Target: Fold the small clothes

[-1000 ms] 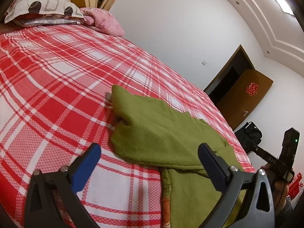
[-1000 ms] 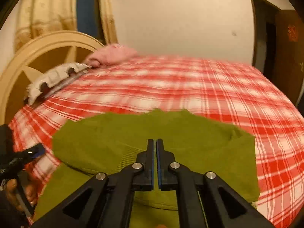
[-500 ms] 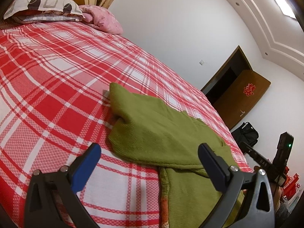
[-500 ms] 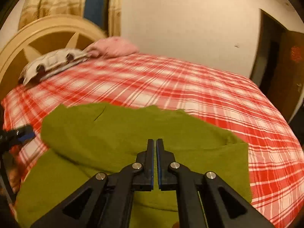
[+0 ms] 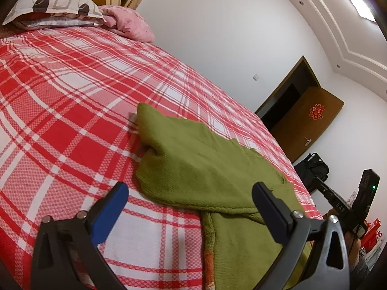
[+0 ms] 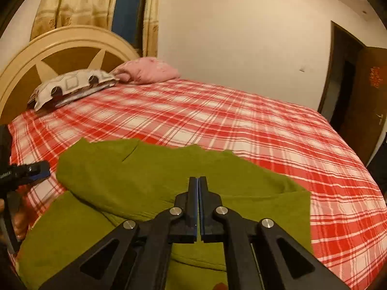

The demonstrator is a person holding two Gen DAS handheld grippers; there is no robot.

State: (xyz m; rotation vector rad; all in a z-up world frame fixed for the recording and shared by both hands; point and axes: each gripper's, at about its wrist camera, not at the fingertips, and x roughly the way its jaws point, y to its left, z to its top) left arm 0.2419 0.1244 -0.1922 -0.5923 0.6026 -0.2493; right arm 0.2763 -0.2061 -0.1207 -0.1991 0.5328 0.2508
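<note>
Looking along the left tongs [image 5: 191, 207], the left wrist view shows their two blue-padded fingers [image 5: 110, 211] spread wide with nothing between them, held above the near edge of the bed [image 5: 72, 91]. A green knit sweater [image 5: 193, 164] lies on the red-and-white plaid bedspread, partly folded: an upper layer is turned over the rest, and one narrow end of it points up the bed toward the pillows. The garment's long axis runs diagonally from that end, at picture centre, down toward the lower right corner, where an orange-trimmed edge shows. A patterned pillow [image 5: 53, 2] and a pink pillow [image 5: 128, 21] sit at the head of the bed, well apart from the sweater. At the far right the right tongs [image 5: 348, 207] appear beside the bed, in front of a brown door [image 5: 312, 125].

In the right wrist view, the right tongs [image 6: 198, 207] have their fingers pressed nearly together, only a thin slit showing between the blue pads, and no cloth is visibly caught there. They hang over the sweater [image 6: 157, 181], which spreads across the near part of the bed [image 6: 241, 125] with its long side running left to right. The folded layer lies across the lower one. The left tongs [image 6: 36, 170] show at the left edge, just beside the sweater. A cream headboard [image 6: 60, 48] rises behind the pillows.
</note>
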